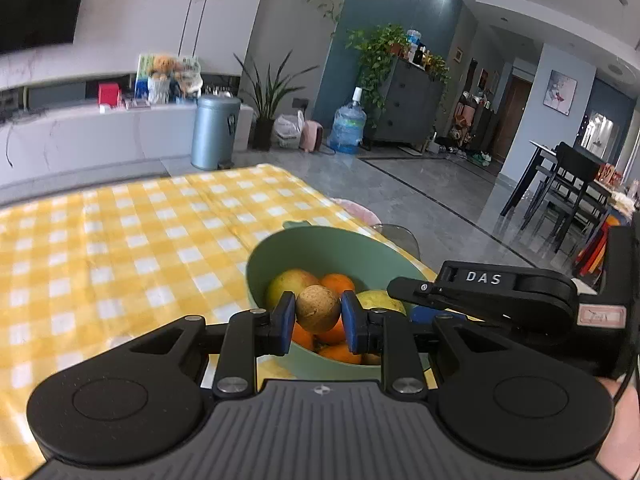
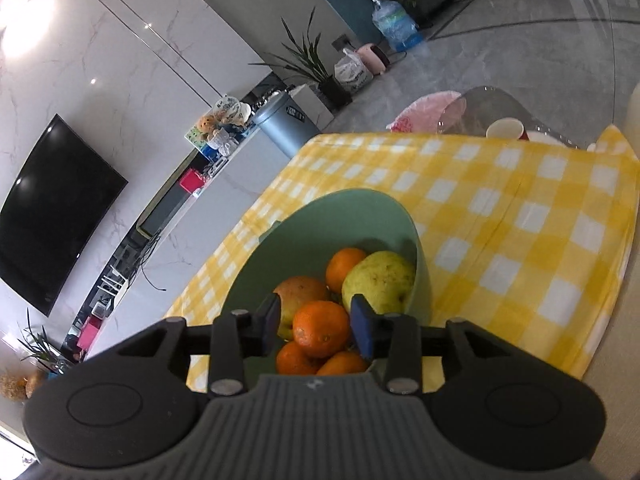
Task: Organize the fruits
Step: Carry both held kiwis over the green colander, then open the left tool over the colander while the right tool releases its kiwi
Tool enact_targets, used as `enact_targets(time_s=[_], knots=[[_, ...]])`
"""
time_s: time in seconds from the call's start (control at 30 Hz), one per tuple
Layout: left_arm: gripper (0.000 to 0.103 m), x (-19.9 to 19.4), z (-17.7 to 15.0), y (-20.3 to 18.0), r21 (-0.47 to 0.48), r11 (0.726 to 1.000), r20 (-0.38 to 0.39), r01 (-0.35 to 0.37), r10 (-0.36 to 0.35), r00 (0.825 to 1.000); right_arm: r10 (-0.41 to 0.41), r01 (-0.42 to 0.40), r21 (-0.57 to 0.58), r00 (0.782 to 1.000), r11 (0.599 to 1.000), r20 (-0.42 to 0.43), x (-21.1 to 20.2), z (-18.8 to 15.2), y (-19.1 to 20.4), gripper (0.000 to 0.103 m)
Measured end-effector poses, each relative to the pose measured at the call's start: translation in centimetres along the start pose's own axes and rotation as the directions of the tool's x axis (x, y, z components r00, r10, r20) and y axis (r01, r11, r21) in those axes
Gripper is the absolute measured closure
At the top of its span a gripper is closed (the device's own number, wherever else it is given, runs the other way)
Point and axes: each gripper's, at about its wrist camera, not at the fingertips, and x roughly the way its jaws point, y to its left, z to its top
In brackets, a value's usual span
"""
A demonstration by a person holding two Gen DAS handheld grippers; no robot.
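Note:
A green bowl [image 1: 320, 236] [image 2: 360, 196] stands on the yellow checked cloth [image 1: 120, 240] and holds several oranges, a yellow-green pear [image 2: 380, 280] and a reddish-yellow apple [image 2: 300, 292]. My left gripper [image 1: 318, 314] is shut on a round brown fruit [image 1: 318, 308] and hangs just above the bowl's near rim. My right gripper [image 2: 318, 324] is over the bowl from the other side. An orange [image 2: 321, 328] lies between its blue pads [image 2: 362, 328] on top of the other oranges, with a small gap at the pads. The right gripper's black body [image 1: 500, 292] shows beside the bowl.
The cloth [image 2: 520, 220] ends close behind the bowl, with bare glass table beyond. A paper cup [image 2: 504, 128] and a pink dish [image 2: 424, 110] stand there. The two grippers are close together over the bowl.

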Motion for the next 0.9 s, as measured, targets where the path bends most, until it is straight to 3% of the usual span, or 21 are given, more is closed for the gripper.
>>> enact_targets(time_s=[0.17, 0.4, 0.47, 0.63, 0.73, 0.9], knots=[[0.076, 1.6, 0.1, -0.5, -0.016, 0.999, -0.018, 0.028, -0.028, 0.999, 0.001, -0.006, 0.087, 0.999, 0.996, 0.053, -0.6, 0.5, -1.4, 0.062], [0.075, 4.1, 0.6, -0.7, -0.042, 0.998, -0.031, -0.039, 0.038, 0.999, 0.026, -0.032, 0.115, 0.999, 0.993, 0.047, -0.4, 0.8, -2.2, 0.062], [0.071, 4.1, 0.7, -0.6, -0.062, 0.995, -0.002, -0.082, 0.082, 0.997, 0.033, -0.037, 0.108, 0.999, 0.994, 0.039, -0.2, 0.8, -2.1, 0.062], [0.070, 3.1, 1.1, 1.0, -0.180, 0.974, 0.058, -0.137, 0.150, 0.987, 0.043, -0.048, 0.125, 0.998, 0.991, 0.040, -0.3, 0.8, -2.5, 0.062], [0.066, 2.1, 1.2, 1.5, -0.187, 0.971, 0.058, -0.150, 0.163, 0.985, 0.048, -0.052, 0.134, 0.998, 0.990, 0.033, -0.2, 0.8, -2.7, 0.062], [0.048, 0.6, 1.1, 2.4, -0.232, 0.957, 0.032, -0.177, 0.189, 0.981, 0.052, -0.054, 0.114, 0.998, 0.992, 0.029, -0.2, 0.6, -2.3, 0.062]])
